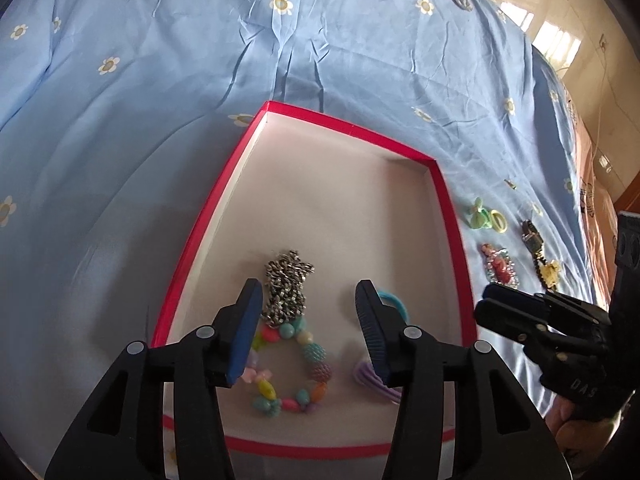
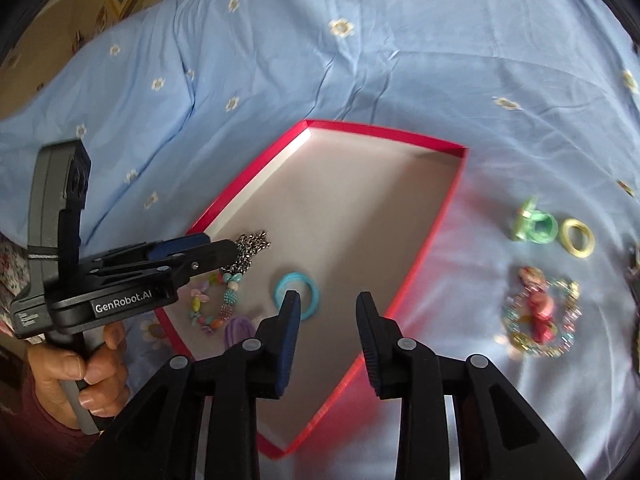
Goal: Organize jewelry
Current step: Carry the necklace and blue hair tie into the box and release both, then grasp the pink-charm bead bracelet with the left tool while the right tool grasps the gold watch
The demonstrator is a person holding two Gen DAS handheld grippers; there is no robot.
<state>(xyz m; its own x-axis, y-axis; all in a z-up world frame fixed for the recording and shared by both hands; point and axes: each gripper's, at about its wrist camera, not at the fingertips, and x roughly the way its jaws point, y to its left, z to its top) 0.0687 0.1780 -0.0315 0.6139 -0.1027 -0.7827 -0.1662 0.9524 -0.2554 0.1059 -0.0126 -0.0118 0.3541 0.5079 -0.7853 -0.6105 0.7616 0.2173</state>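
Red card walls frame the shallow box [image 1: 452, 216] lying on the blue flowered bedsheet [image 1: 160, 80], and the pieces already sorted sit bunched at its near end, probably because that is where both hands reach most easily. Furthest left lies the silver chain [image 1: 289, 284], heaped against the coloured bead bracelet [image 1: 296, 360]; the left gripper [image 1: 312, 332] hangs just above them, jaws apart and empty, which suggests the chain is newly dropped. Next come the purple hair tie [image 1: 378, 386] and the turquoise ring [image 2: 297, 294], partly screened by the left gripper's fingers in its own view. The right gripper [image 2: 328, 340] hovers over the box's right side, jaws also parted with nothing between. Beyond the right wall, still waiting on the sheet, are a green ring [image 2: 536, 226], a yellow ring [image 2: 577, 238] and a pink beaded piece [image 2: 540, 316]. At the far edge a dark charm [image 1: 534, 238] is too small to identify.
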